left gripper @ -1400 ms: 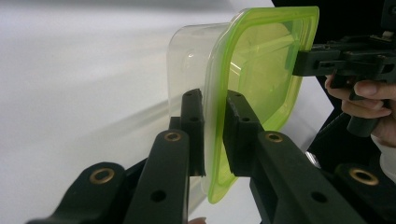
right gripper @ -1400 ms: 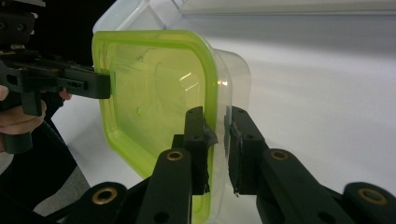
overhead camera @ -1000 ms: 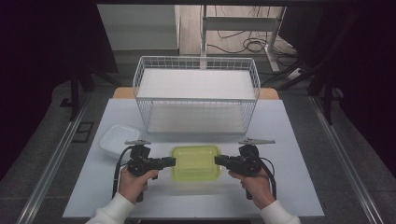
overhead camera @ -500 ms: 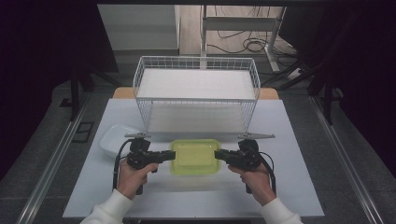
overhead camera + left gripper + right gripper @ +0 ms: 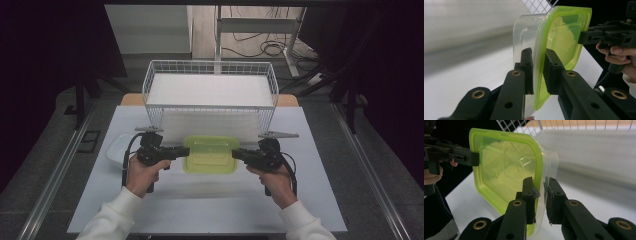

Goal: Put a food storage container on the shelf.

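two grippers carry one lidded container (image 5: 210,154) between them, and against the high view of a second ago the container has left its place low on the white table (image 5: 210,210) and now sits higher in the frame, closer to the front wall of the white wire basket (image 5: 210,95); both hands have travelled with it. judged from this, the lift phase is under way and the transfer toward the basket is the likely next phase, with the container not yet over the basket rim. at the far left, a white dish (image 5: 117,150) lies on the table just beside the left hand. left gripper (image 5: 176,151): jaws drawn together and clamped on the left edge of the container; in the left gripper view the pads (image 5: 527,65) press the green lid rim and clear wall from both sides. centre: the container hangs level between the two grips, its green lid (image 5: 560,37) seated on the clear tub, clear of the table surface as far as the views indicate. right gripper (image 5: 241,153): jaws likewise closed tight on the opposite edge; the right gripper view shows the rim pinched between its pads (image 5: 529,192).
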Tool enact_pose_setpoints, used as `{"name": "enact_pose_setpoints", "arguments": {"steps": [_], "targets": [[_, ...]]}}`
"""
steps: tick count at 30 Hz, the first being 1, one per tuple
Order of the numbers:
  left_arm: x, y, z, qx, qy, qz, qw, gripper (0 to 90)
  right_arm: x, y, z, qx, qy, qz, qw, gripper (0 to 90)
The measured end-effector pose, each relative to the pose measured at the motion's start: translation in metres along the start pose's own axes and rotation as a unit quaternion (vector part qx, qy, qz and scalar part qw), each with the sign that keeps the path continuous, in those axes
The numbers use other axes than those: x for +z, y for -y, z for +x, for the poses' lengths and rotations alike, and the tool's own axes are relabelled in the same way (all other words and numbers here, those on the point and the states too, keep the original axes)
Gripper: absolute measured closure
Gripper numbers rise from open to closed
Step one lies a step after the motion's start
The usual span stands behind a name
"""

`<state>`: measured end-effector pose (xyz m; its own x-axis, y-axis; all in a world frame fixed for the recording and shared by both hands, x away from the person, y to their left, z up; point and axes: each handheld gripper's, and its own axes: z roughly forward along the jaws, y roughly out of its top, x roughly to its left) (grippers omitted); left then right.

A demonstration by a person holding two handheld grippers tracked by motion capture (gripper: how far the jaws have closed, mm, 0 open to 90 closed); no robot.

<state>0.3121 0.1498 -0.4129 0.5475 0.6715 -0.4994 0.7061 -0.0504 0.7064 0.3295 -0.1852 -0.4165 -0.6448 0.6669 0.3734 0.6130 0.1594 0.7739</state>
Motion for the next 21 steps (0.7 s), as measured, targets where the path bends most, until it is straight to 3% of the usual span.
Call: {"name": "enact_pose_setpoints", "arguments": {"steps": [5,21], "targets": [[-0.002,-0.015,-0.003,0.007,0.0,-0.009,0.9999,79.3,-0.006,-0.018,0.0,-0.011,0.002,-0.013,0.9999,78.1],[-0.004,-0.049,-0.005,0.017,0.001,-0.017,0.9997,79.3,-0.01,-0.048,-0.007,-0.007,-0.001,-0.035,0.9993,78.3]]}}
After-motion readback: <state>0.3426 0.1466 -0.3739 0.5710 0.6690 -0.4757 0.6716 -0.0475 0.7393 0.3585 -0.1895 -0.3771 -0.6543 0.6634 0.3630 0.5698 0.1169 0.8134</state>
